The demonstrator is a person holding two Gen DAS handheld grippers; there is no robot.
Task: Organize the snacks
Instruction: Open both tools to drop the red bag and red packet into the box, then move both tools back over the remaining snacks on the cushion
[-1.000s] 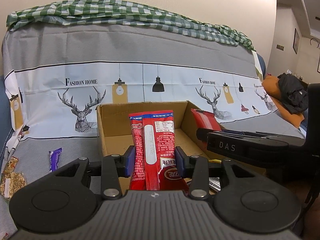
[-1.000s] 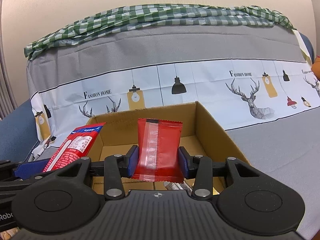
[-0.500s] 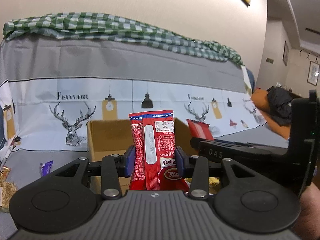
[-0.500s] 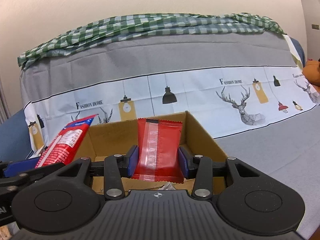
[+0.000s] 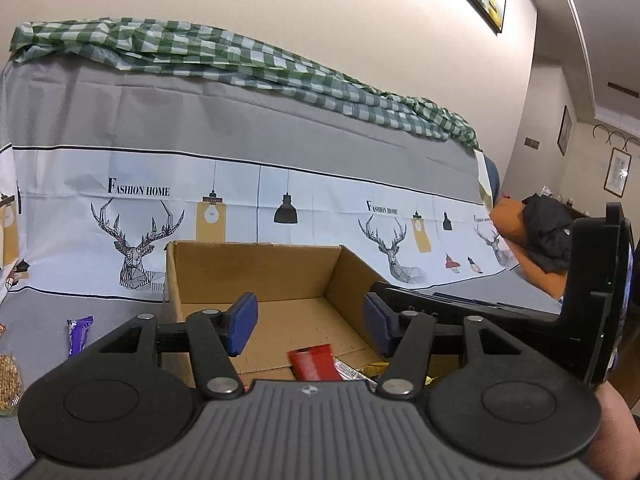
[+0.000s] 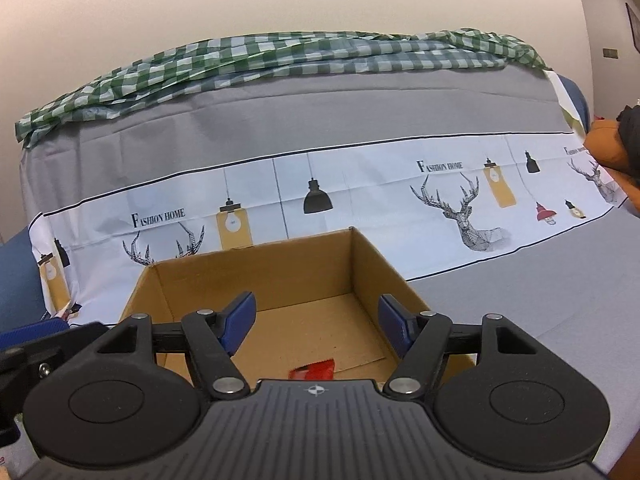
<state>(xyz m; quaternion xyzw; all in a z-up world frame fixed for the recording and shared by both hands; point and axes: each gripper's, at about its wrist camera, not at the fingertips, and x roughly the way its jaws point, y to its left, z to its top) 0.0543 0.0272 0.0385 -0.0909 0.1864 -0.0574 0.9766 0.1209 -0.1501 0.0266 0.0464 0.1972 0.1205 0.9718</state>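
Observation:
An open cardboard box (image 5: 256, 268) (image 6: 276, 280) stands on a grey cloth-covered sofa seat, straight ahead in both wrist views. My left gripper (image 5: 310, 322) hangs over its near edge, jaws opening and nothing between them. A red snack packet (image 5: 312, 363) lies on the box floor just below it, beside silver and yellow wrappers (image 5: 362, 372). My right gripper (image 6: 318, 322) is also over the box, jaws opening and empty, with a red packet (image 6: 314, 371) lying beneath it. The right gripper's black body (image 5: 500, 320) shows at the right in the left wrist view.
A purple snack bar (image 5: 79, 332) and a grain-patterned packet (image 5: 8, 376) lie on the seat left of the box. The sofa back with deer-print cloth (image 5: 280, 184) and green checked cloth (image 6: 280, 60) rises behind. An orange cushion with dark clothing (image 5: 536, 236) sits far right.
Both grippers were shut on red snack packets held upright over the box; both have opened and the packets have dropped onto the box floor.

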